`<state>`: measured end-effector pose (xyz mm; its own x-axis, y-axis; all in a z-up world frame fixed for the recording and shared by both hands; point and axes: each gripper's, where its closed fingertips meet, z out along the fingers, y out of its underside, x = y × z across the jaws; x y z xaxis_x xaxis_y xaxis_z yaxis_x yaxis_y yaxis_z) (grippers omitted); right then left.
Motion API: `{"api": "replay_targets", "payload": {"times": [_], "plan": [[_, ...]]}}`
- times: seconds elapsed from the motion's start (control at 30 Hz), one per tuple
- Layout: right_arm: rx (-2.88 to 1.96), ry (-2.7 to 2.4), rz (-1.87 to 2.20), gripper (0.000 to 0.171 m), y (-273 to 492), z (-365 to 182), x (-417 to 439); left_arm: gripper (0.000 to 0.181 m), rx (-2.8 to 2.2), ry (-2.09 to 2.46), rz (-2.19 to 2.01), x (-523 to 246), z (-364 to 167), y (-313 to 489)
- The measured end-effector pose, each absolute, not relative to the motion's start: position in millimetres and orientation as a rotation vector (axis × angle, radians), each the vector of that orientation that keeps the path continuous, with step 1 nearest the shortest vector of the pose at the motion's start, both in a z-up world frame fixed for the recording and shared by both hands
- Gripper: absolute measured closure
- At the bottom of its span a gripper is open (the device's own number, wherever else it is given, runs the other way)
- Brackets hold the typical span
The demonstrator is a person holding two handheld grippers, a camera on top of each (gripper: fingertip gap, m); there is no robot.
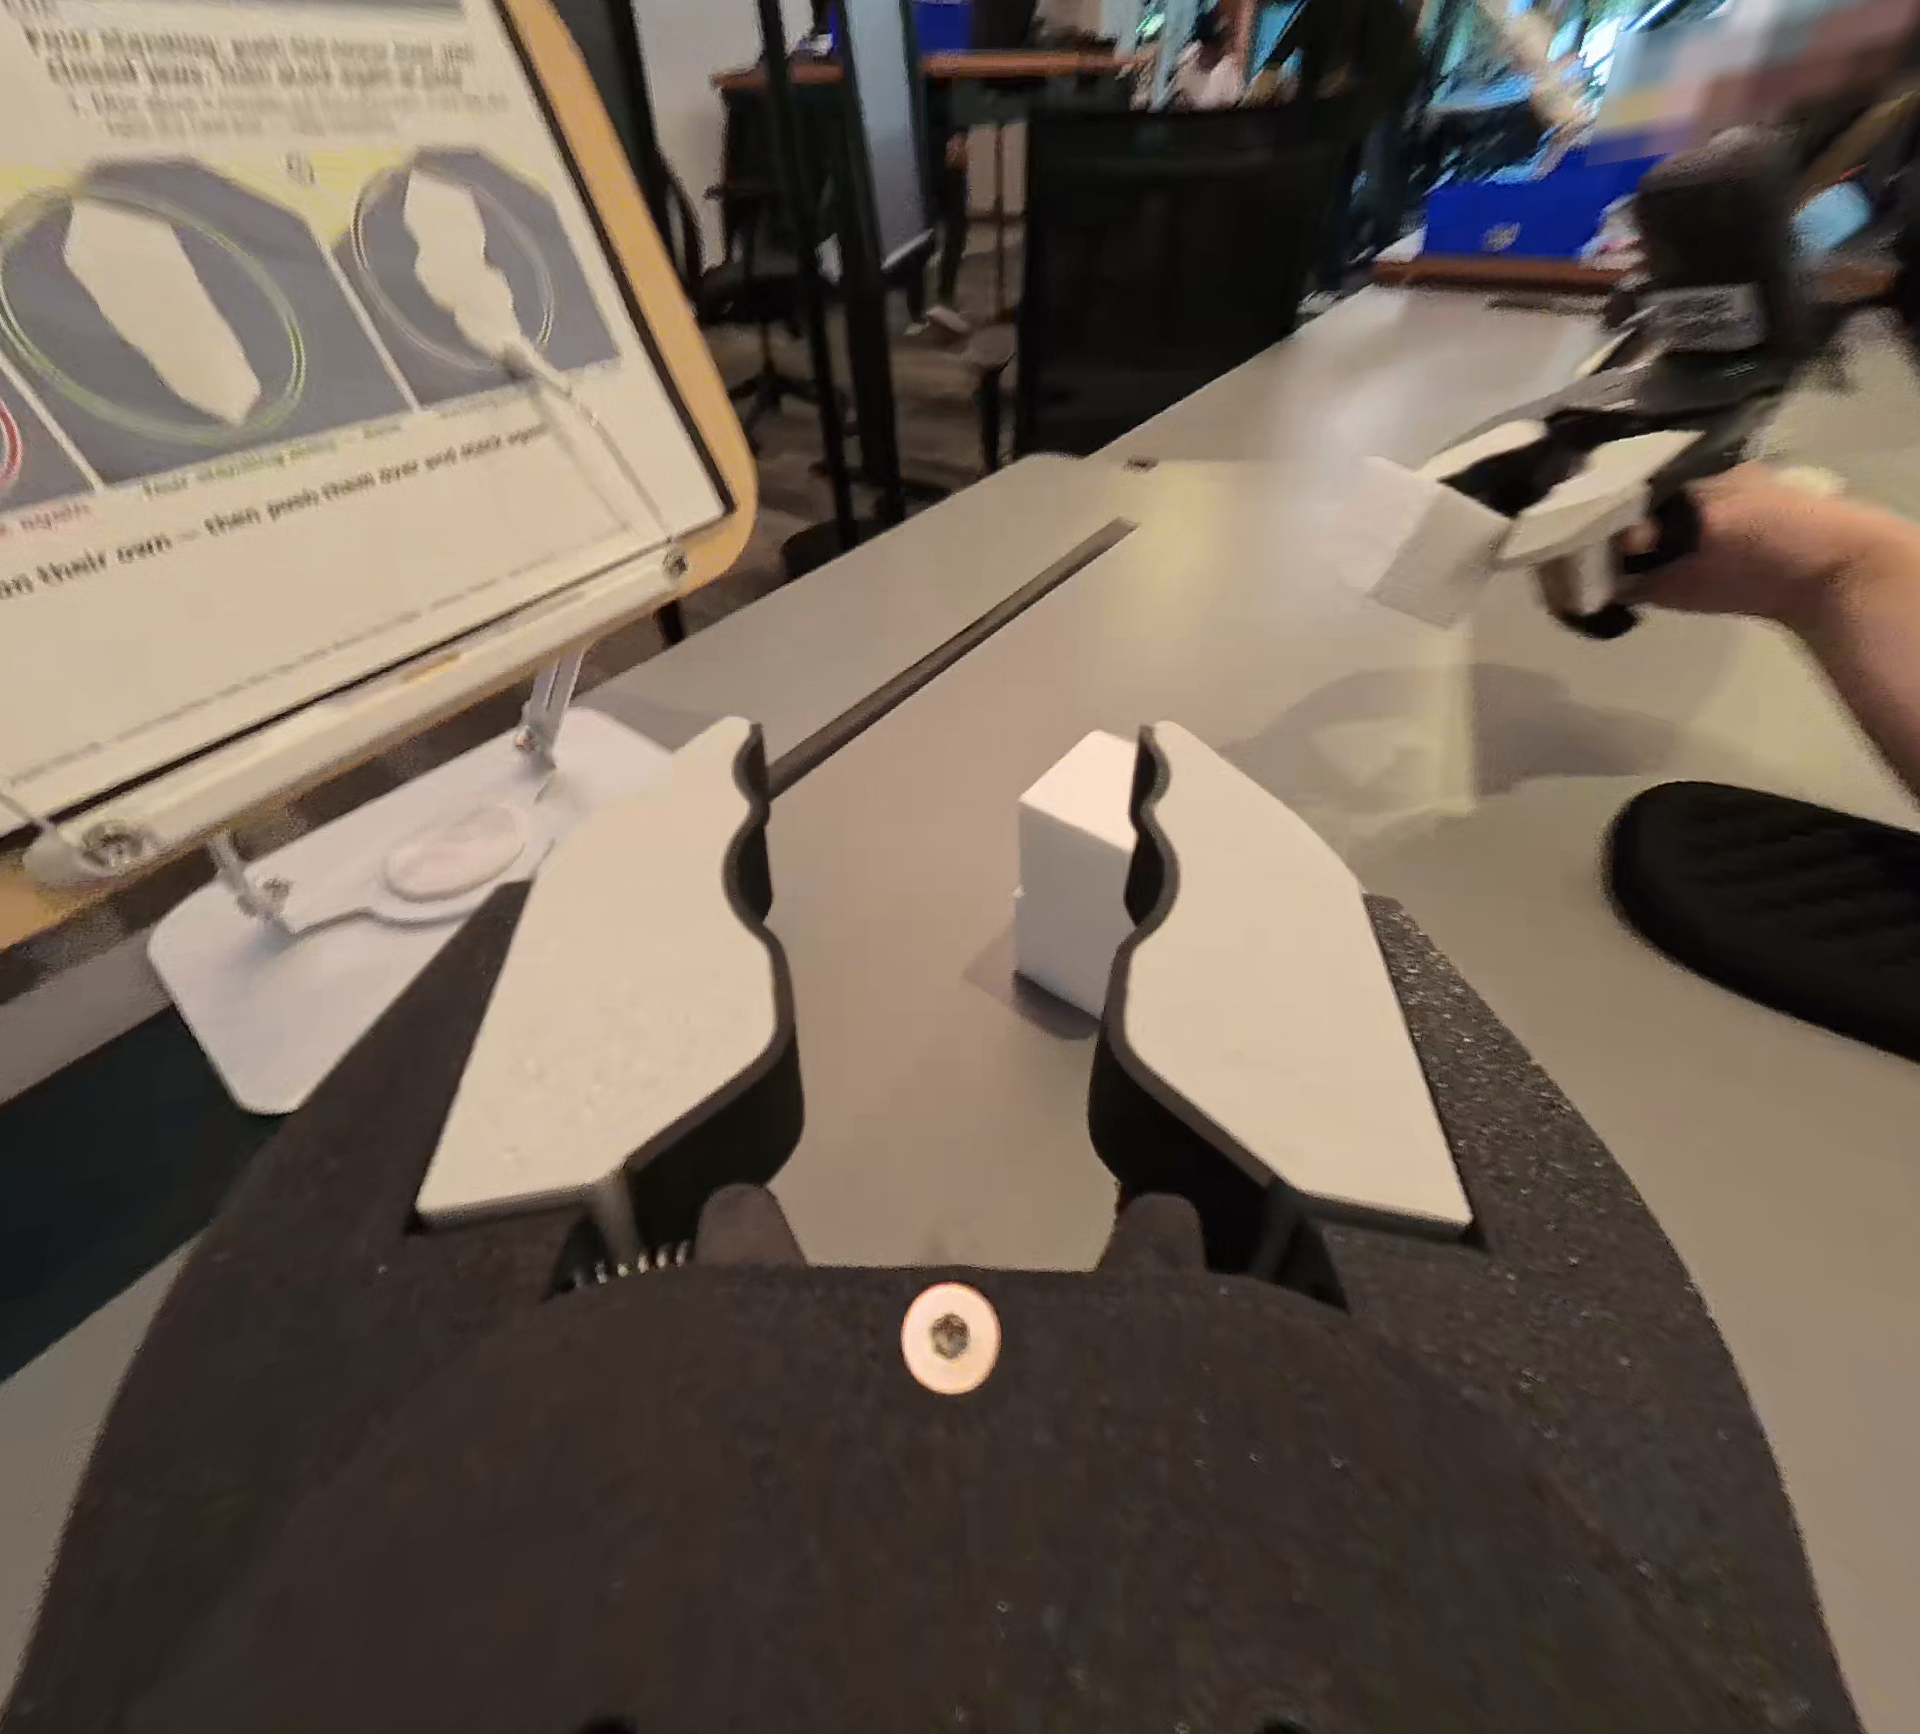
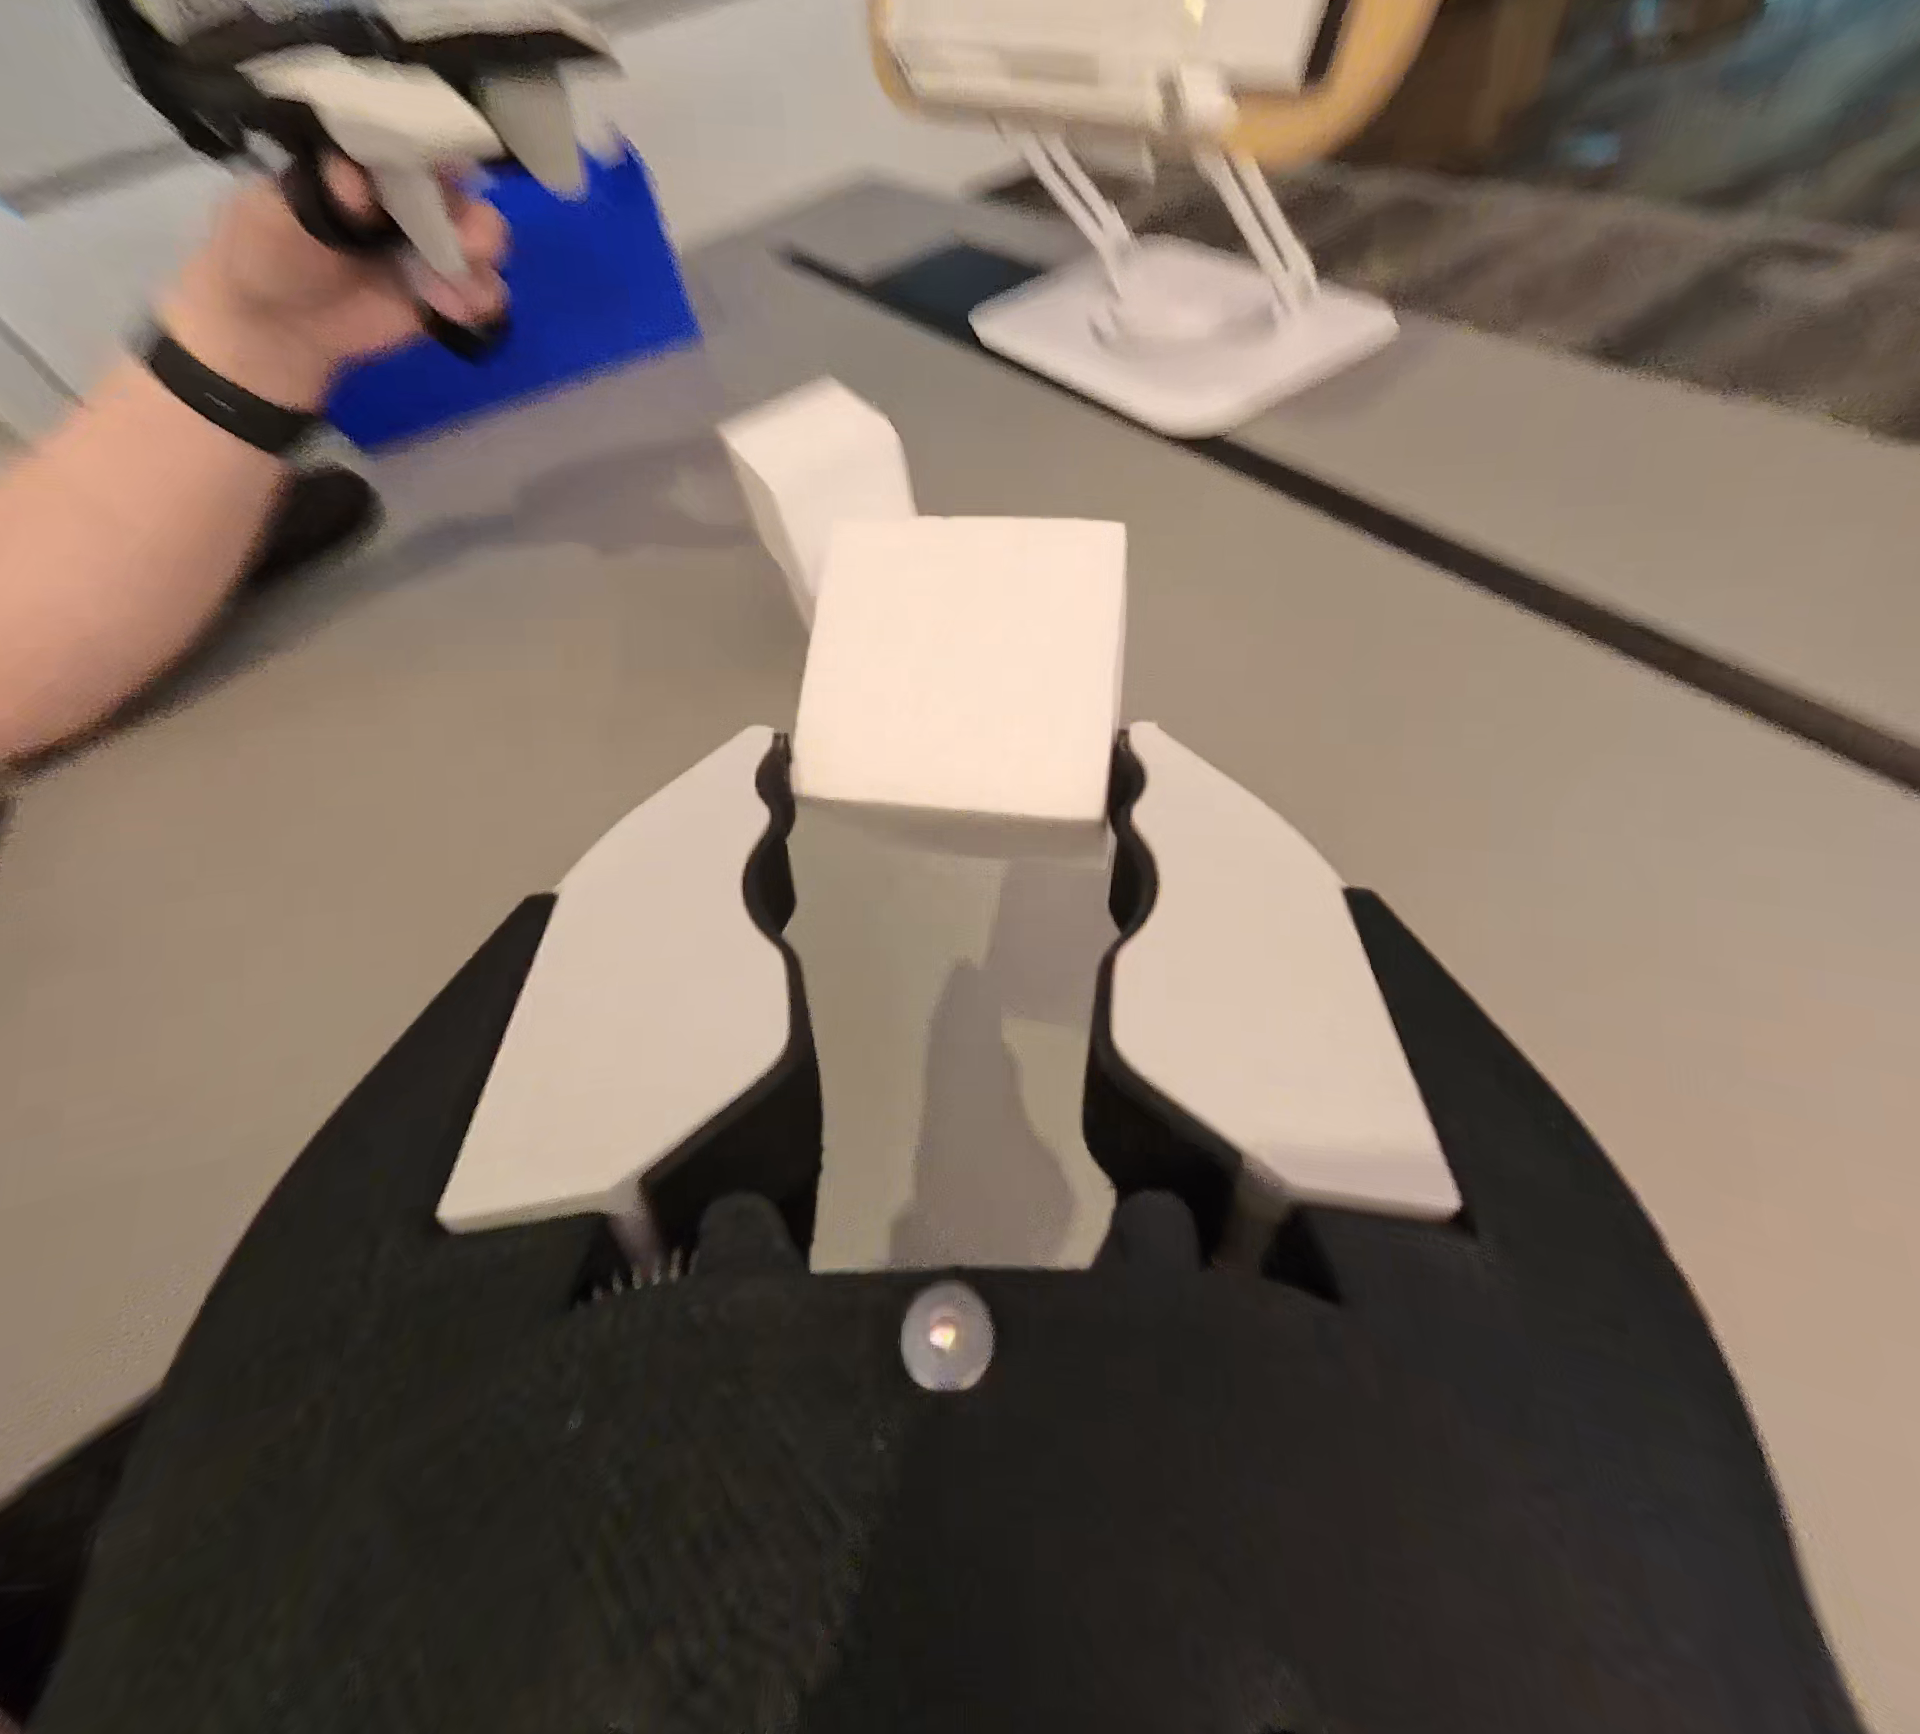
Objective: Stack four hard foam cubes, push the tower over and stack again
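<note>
Right gripper [image 2: 951,749] held level above the grey table [image 2: 1455,801], jaws clamped on a white foam cube [image 2: 961,671] at frame centre, its flat top facing up. Left gripper [image 1: 951,749] jaws wide, empty; a second cube [image 1: 1070,863] stands on the table by its right finger, partly hidden. Far view blurred; cube has no long axis.

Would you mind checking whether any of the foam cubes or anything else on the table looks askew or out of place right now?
Nothing looks damaged or spilled. The right gripper holds one white cube off the grey table, tilted. A second cube stands alone beside the open left gripper. No tower yet.
</note>
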<state>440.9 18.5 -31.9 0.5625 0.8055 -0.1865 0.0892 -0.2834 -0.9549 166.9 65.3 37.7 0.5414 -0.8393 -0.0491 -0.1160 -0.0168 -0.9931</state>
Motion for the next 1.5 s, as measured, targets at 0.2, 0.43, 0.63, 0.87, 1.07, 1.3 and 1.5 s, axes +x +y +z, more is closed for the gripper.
{"api": "replay_targets", "payload": {"times": [0.2,0.43,0.63,0.87,1.07,1.3,1.5], "plan": [[-1.502,-1.018,1.163,0.112,12,27,343,0.124,-1.459,0.880,-0.779,137,68,58],[-1.641,-1.609,0.921,0.111,38,14,269,0.135,-1.655,0.870,-0.788,128,49,65],[-1.721,-1.723,0.873,0.111,57,0,263,0.135,-1.667,0.961,-0.755,135,52,50],[-1.810,-1.677,0.920,0.111,62,-21,271,0.136,-1.641,1.006,-0.784,144,58,39],[-1.847,-1.679,0.924,0.111,63,-32,271,0.137,-1.640,1.027,-0.782,150,56,36],[-1.842,-1.681,0.926,0.111,66,-37,269,0.138,-1.636,1.028,-0.786,153,56,36],[-1.845,-1.638,1.003,0.111,68,-38,270,0.138,-1.642,1.054,-0.770,157,52,35]]}}
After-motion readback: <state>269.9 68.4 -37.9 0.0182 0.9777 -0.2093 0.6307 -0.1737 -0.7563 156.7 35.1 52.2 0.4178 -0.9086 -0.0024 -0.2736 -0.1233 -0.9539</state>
